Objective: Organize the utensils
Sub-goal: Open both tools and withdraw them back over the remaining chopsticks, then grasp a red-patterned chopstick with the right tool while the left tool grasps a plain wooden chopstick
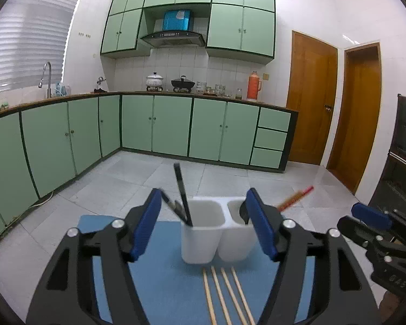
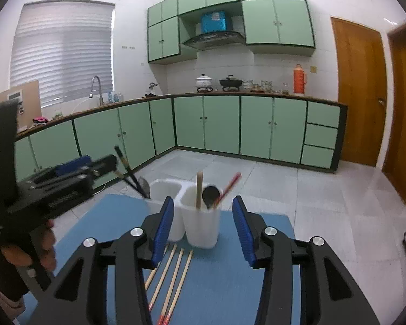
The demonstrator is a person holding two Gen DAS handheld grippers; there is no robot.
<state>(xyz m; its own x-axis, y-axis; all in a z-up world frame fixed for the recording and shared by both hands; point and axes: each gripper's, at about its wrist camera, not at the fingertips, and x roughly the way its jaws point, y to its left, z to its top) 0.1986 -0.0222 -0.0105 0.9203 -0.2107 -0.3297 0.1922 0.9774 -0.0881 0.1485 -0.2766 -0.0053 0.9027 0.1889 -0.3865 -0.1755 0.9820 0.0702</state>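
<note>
A white two-compartment holder (image 1: 203,237) (image 2: 201,227) stands on the blue mat (image 1: 170,284) (image 2: 230,284). Black-handled utensils (image 1: 182,197) (image 2: 128,172) lean out of its left compartment. Its right compartment holds a black spoon (image 1: 243,212) (image 2: 210,195), a red-tipped chopstick (image 1: 295,197) (image 2: 230,187) and an upright wooden chopstick (image 2: 199,189). Several chopsticks (image 1: 224,295) (image 2: 173,273) lie on the mat in front of it. My left gripper (image 1: 204,193) (image 2: 100,165) is open and holds nothing, with the holder just beyond its fingers. My right gripper (image 2: 203,199) (image 1: 357,216) is open too, facing the right compartment.
The mat covers a surface whose far edge drops to a grey tiled floor (image 2: 311,189). A hand (image 2: 44,241) holds the left gripper's grip. Green cabinets (image 1: 170,124) line the far walls, and wooden doors (image 1: 311,100) stand at the right.
</note>
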